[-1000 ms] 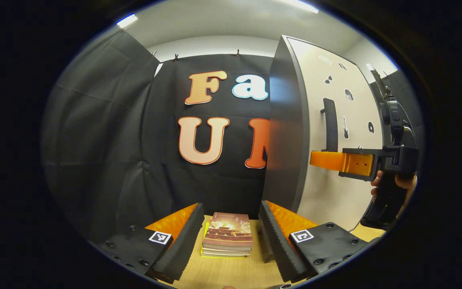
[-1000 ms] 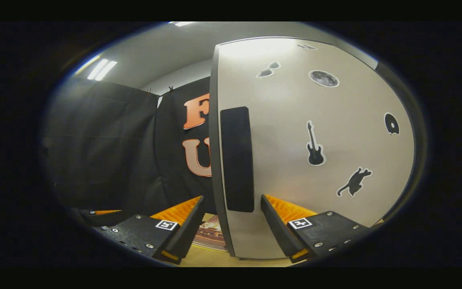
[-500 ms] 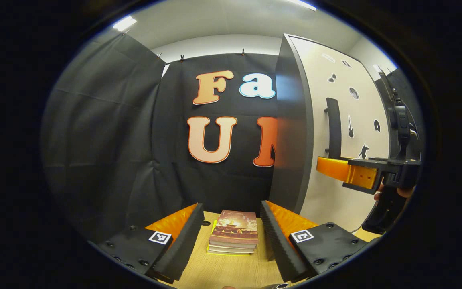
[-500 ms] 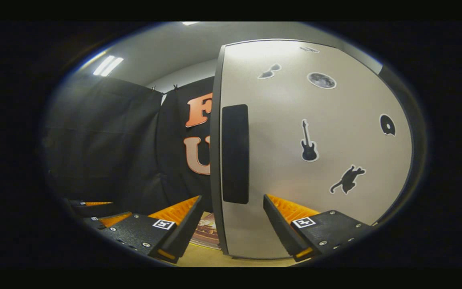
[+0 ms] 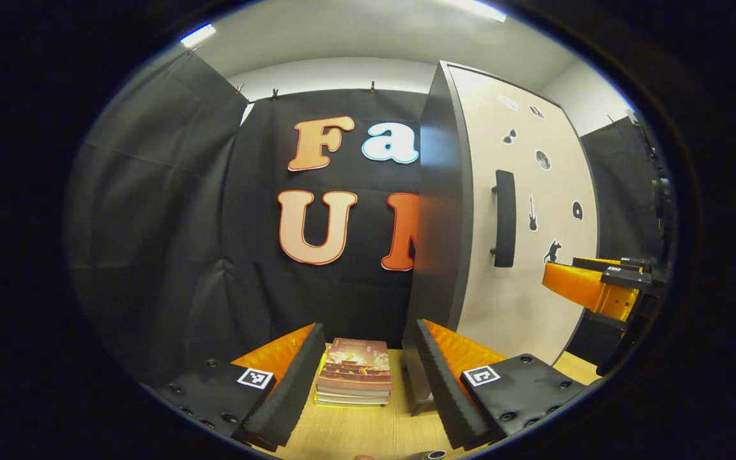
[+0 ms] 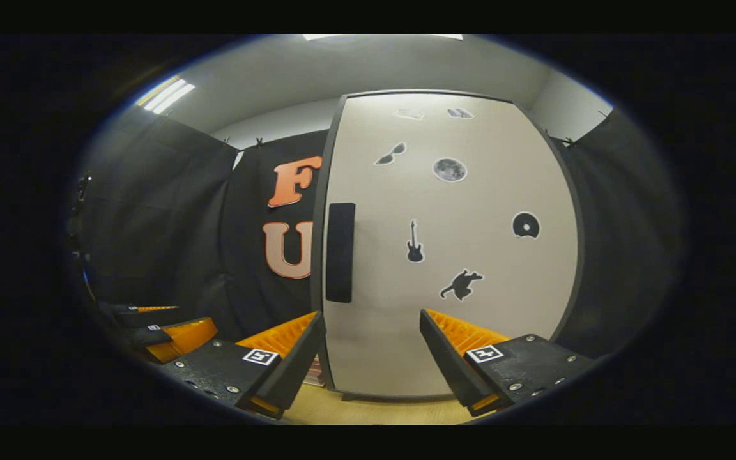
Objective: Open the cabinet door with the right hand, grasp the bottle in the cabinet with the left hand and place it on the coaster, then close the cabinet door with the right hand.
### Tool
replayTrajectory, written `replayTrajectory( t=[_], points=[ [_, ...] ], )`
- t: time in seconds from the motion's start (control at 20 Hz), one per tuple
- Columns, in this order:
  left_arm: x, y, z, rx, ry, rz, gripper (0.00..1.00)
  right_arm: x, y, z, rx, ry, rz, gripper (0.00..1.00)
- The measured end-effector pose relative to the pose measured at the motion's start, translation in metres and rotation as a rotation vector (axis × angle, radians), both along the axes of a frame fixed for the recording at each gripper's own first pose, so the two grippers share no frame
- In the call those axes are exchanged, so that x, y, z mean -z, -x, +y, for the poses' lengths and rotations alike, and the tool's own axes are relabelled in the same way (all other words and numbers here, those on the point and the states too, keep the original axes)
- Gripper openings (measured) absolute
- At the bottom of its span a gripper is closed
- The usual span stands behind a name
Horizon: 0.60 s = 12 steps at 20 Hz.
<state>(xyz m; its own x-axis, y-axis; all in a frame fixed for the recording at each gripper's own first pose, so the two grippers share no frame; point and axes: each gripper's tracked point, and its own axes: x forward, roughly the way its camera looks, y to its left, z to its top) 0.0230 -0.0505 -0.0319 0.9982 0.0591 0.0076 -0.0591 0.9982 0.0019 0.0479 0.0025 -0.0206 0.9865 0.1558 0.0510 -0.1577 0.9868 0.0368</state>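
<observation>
Left gripper view: its own left gripper [image 5: 365,377] has its two fingers spread wide at the bottom, nothing between the pads. A stack of books [image 5: 354,380] lies on the wooden table [image 5: 368,434] ahead of the gap, a little nearer the left finger. The cabinet [image 5: 441,211] is seen from its dark side panel, up and to the right of the jaws.

Right gripper view: its own right gripper [image 6: 371,358] points straight at the cabinet door [image 6: 464,211], so the whole door front is on show, which the other camera catches only at a slant. The books are a mere sliver behind the left finger here.

Other gripper as seen across: in the left gripper view the right gripper's orange fingers [image 5: 582,287] enter from the far right edge, apart from the door. In the right gripper view the left gripper [image 6: 170,329] sits low at the far left.

Cabinet door: pale grey, flat against the dark frame, closed. Black stickers dot it: sunglasses, a moon, a guitar [image 6: 414,243], a disc, a cat.

Handle [image 6: 340,252]: a black upright bar near the door's left edge, above and slightly left of the right gripper's gap, not touched by either finger.

Right jaws: apart, empty, well short of the handle.

Left jaws: apart, empty, held low over the table.

Pose: both grippers level, fingers pointing forward.

Bottle: hidden; the closed door covers the cabinet's inside.
</observation>
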Motion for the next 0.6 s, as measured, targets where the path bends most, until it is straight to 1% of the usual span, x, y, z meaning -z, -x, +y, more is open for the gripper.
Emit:
replayTrajectory(
  t=[0.25, 0.45, 0.6],
  points=[
    [-0.009, 0.012, -0.001, 0.049, -0.028, 0.001, 0.92, 0.009, 0.05, -0.022, 0.11, -0.02, 0.012, 0.92],
    [-0.017, 0.023, -0.003, 0.08, -0.021, -0.014, 0.92, 0.015, 0.097, -0.041, 0.191, 0.027, 0.025, 0.92],
    [-0.021, 0.035, -0.006, 0.076, 0.003, -0.011, 0.92, 0.01, 0.119, -0.052, 0.212, 0.053, 0.021, 0.92]
  ],
)
